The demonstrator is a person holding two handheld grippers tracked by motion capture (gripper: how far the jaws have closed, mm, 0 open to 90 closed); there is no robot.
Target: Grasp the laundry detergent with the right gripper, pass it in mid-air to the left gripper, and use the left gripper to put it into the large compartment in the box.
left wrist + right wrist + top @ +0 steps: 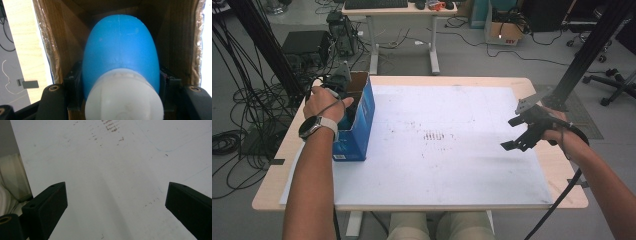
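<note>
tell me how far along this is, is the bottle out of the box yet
Not yet. The left hand-held gripper is down inside the box, its jaws closed on the blue bottle, which sits between the cardboard walls. The right hand-held gripper hangs open above the white mat. Left to do, probably: lift the bottle out and set it down.
</note>
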